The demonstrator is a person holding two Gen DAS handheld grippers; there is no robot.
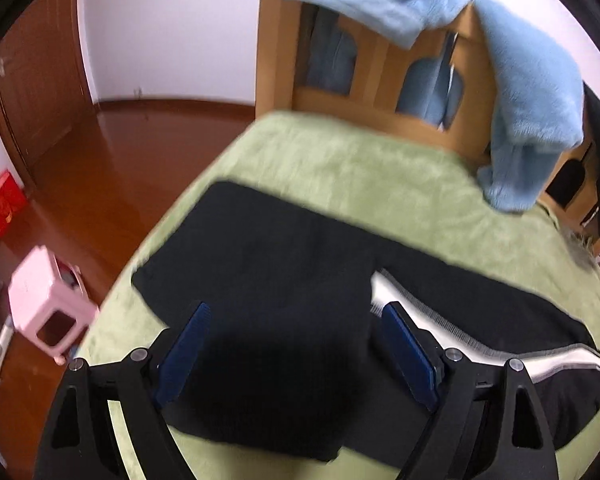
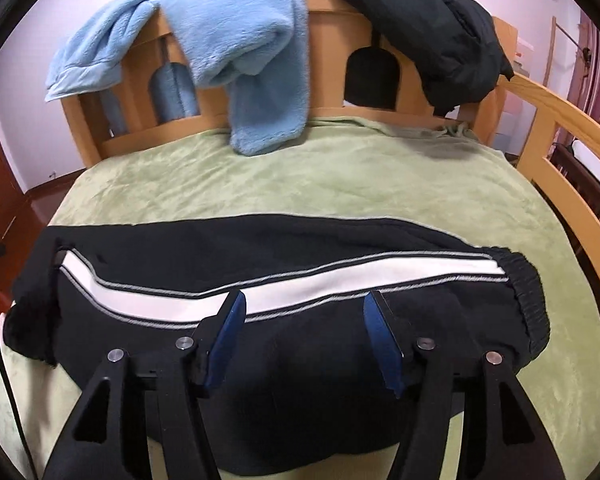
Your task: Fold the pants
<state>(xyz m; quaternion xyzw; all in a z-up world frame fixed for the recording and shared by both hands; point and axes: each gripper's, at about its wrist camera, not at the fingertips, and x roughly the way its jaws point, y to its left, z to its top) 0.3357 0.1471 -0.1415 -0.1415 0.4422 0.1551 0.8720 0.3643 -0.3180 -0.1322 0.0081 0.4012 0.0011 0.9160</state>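
On the green blanket [image 2: 340, 176] that covers the bed we see the black pants [image 2: 300, 360] lying flat, folded over lengthwise, with a white side stripe [image 2: 284, 286] running along the top layer and the elastic waistband [image 2: 528, 296] toward the right in the right wrist view. Our right gripper [image 2: 303, 300] hangs just above the middle of the pants, its jaws spread wide with nothing between the blue pads [image 2: 224, 340]. Our left gripper [image 1: 296, 312] sits over the leg end of the pants [image 1: 268, 264], jaws likewise wide apart and holding nothing; whether either gripper touches the cloth we cannot tell. In the left wrist view the stripe [image 1: 400, 300] peeks out from under the folded black layer. Past the pants, a fluffy blue garment [image 2: 244, 52] and a black jacket [image 2: 432, 32] are draped over the wooden headboard [image 2: 324, 92]. Beside the bed, a pink stool [image 1: 48, 304] and a red box [image 1: 2, 204] stand on the wooden floor [image 1: 112, 160].
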